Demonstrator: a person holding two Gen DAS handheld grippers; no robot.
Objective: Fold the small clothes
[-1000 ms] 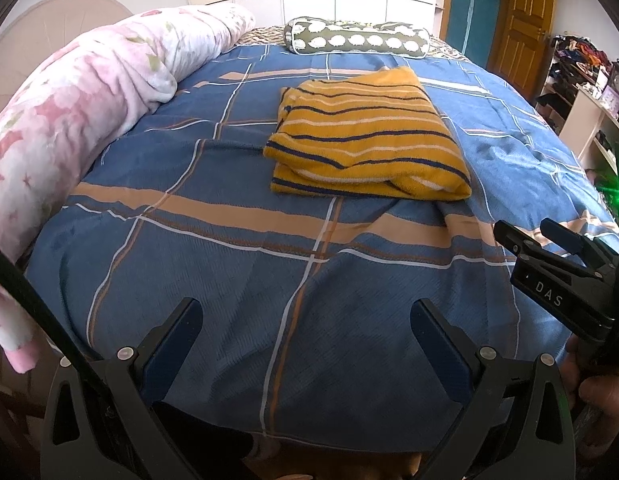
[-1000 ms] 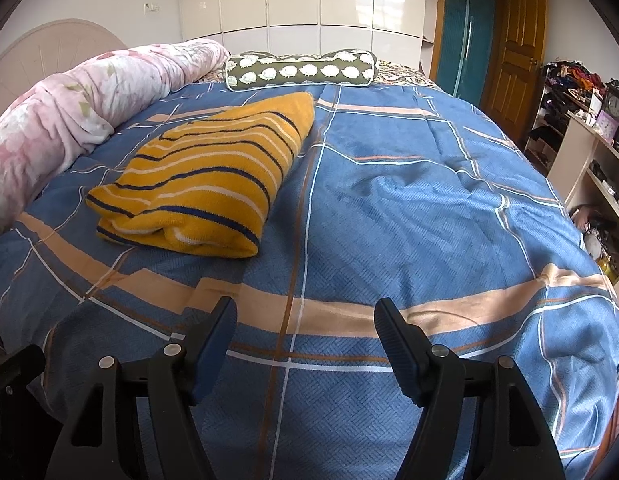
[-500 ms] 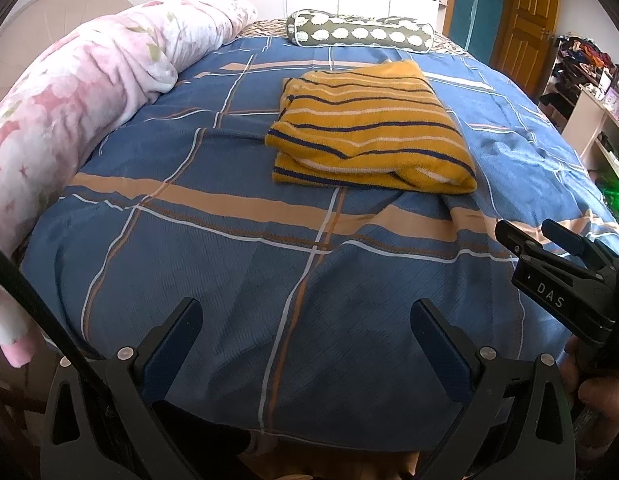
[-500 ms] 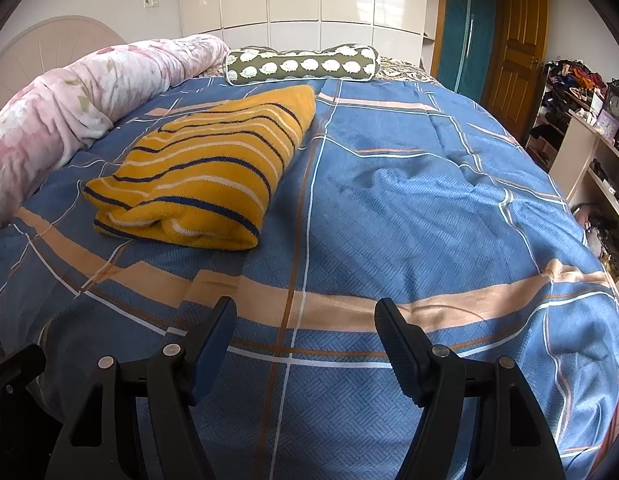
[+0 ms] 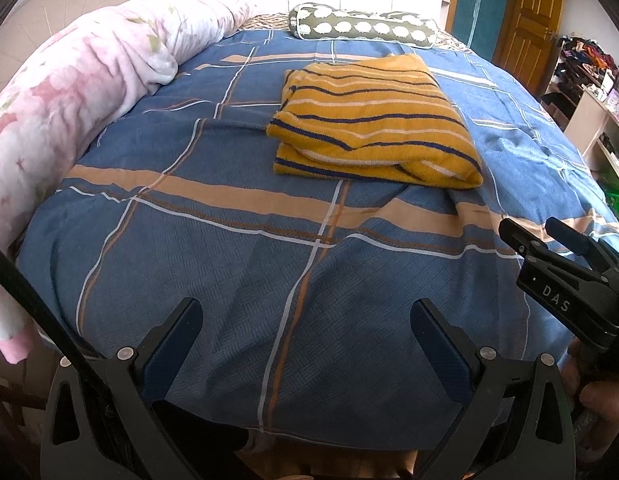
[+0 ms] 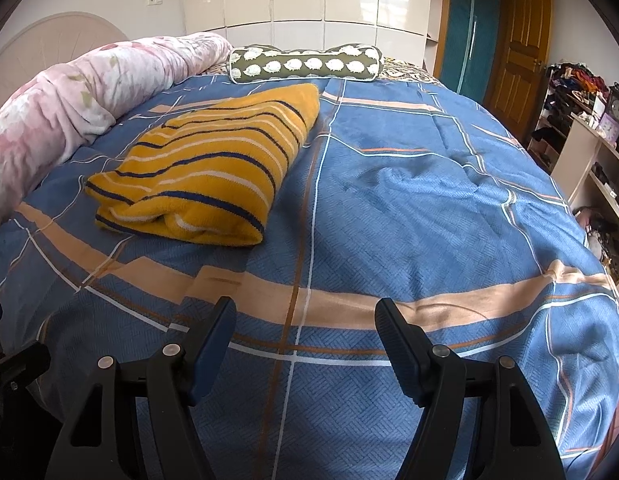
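A mustard-yellow knitted garment with navy and white stripes (image 5: 373, 120) lies folded into a thick rectangle on a blue plaid bedspread with tan bands (image 5: 229, 264), well apart from both tools, as the left gripper (image 5: 305, 344) and the right gripper (image 6: 305, 344) hang near the bed's front edge, each with its dark-padded jaws spread wide and holding nothing. The bundle sits toward the middle of the bed, nearer the rolled pink floral duvet (image 5: 69, 92) than the open side, with a green bolster patterned with white shapes (image 6: 305, 64) beyond it at the far end. The fold looks finished, but its near edge shows loose, rounded layers rather than a crisp crease, so any further pass carries risk: a claw that pinches only the top layer could peel the stack open, and one that reaches too deep could snag the bedspread, which is already rucked beside the bundle, and drag the bundle askew. Two tools closing at uneven depths on opposite corners would likely twist the rectangle. The soft knit probably slumps when lifted, and the springy bedding offers little to press against.
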